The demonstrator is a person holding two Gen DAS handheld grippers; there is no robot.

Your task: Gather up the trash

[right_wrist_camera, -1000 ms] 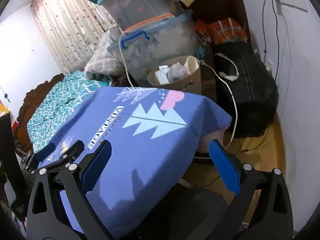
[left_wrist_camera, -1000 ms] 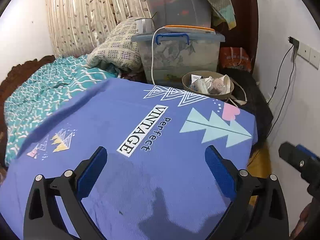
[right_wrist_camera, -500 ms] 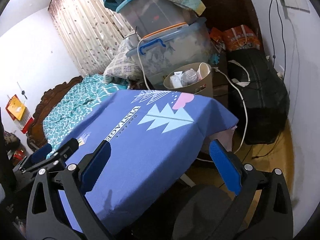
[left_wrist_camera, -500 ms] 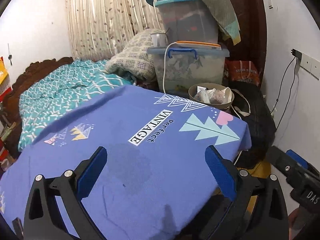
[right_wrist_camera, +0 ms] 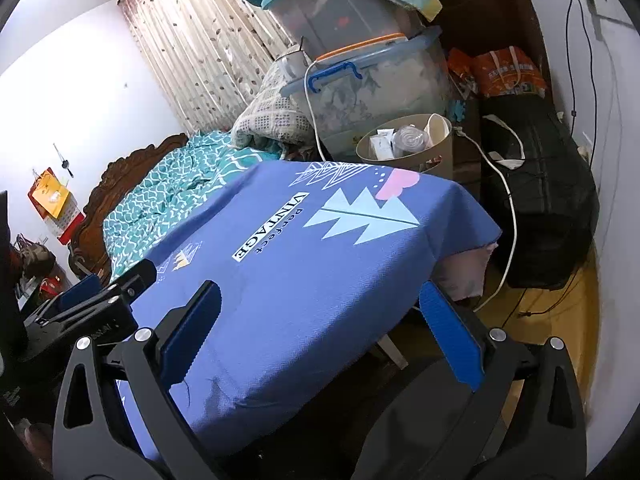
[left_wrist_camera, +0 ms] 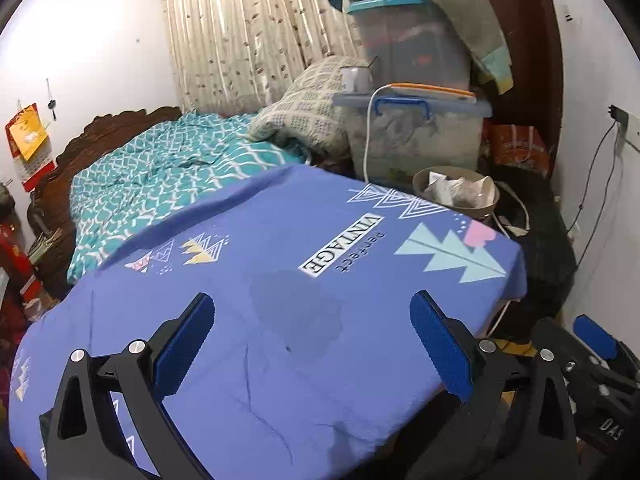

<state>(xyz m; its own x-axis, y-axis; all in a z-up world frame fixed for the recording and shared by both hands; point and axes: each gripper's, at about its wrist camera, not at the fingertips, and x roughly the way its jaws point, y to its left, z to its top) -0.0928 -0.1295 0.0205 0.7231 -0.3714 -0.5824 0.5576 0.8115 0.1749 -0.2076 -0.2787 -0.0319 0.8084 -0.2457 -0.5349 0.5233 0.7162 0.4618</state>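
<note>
Beige trash bin (left_wrist_camera: 456, 200) past the far edge of the blue printed cloth (left_wrist_camera: 320, 320), heaped with white wrappers and a paper cup.
Left gripper (left_wrist_camera: 312, 344) and right gripper (right_wrist_camera: 320, 336) spread wide, empty, above the cloth; bin's side wall seen only from the right wrist.

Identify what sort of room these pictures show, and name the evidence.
Most likely a cluttered bedroom: a bed with a teal patterned quilt, a carved dark wooden headboard, and stacked clear plastic storage boxes beside it.
</note>
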